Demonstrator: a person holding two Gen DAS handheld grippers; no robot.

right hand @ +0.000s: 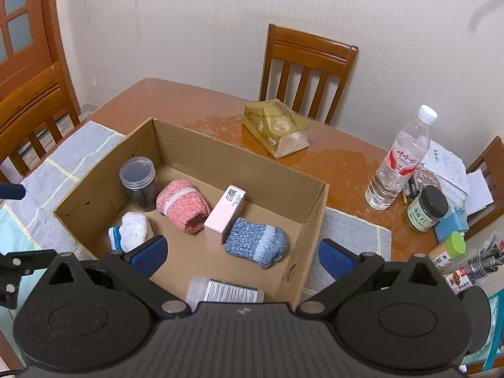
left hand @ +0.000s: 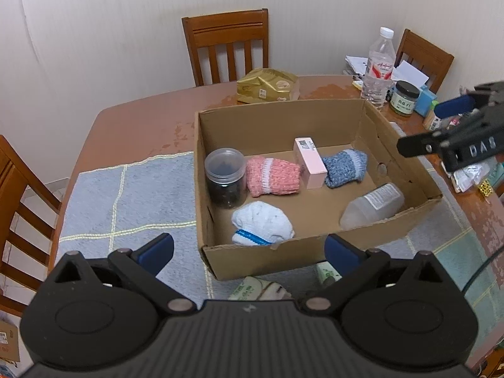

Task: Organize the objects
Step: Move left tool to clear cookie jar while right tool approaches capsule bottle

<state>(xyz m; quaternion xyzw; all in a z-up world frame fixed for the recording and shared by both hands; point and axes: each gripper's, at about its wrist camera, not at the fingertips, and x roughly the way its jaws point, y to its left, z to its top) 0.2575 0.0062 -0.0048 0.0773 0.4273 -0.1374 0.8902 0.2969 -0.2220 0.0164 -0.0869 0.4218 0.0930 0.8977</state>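
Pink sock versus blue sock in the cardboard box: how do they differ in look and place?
The pink sock is salmon with a white band; the blue sock is mottled blue with a pale blue band. The pink sock lies beside the dark-filled jar; the blue sock lies on the other side of the pink carton, nearer the box wall. Both are knitted, rolled bundles on the box floor.
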